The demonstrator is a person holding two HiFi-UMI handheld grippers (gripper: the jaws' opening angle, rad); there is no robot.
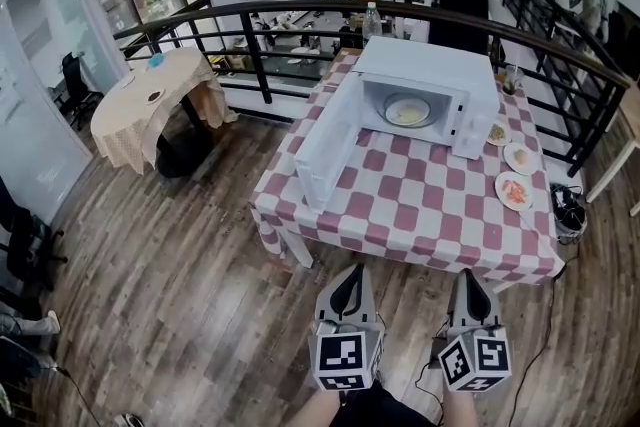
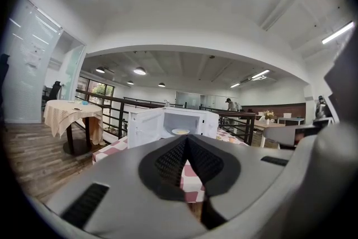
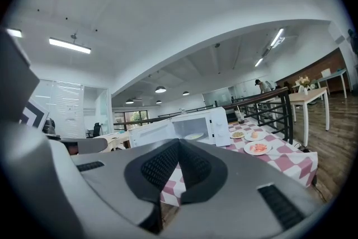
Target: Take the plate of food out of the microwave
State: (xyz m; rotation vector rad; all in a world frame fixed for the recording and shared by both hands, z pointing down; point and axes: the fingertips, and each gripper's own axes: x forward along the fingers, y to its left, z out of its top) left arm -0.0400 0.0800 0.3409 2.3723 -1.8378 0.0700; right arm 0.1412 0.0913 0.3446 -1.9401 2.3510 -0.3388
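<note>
A white microwave (image 1: 425, 80) stands on a table with a red-and-white checked cloth (image 1: 420, 205), its door (image 1: 325, 145) swung wide to the left. Inside sits a white plate of pale food (image 1: 407, 110), which also shows as the plate (image 2: 180, 131) in the left gripper view and the plate (image 3: 194, 135) in the right gripper view. My left gripper (image 1: 349, 287) and right gripper (image 1: 471, 291) hang side by side over the wooden floor, short of the table's near edge. Both are shut with nothing between the jaws, and both point level at the microwave.
Three plates of food (image 1: 512, 175) lie on the table right of the microwave. A black railing (image 1: 250, 55) runs behind the table, a bottle (image 1: 371, 20) at its far edge. A round draped table (image 1: 150, 105) stands to the left. A person (image 1: 588, 0) stands far back right.
</note>
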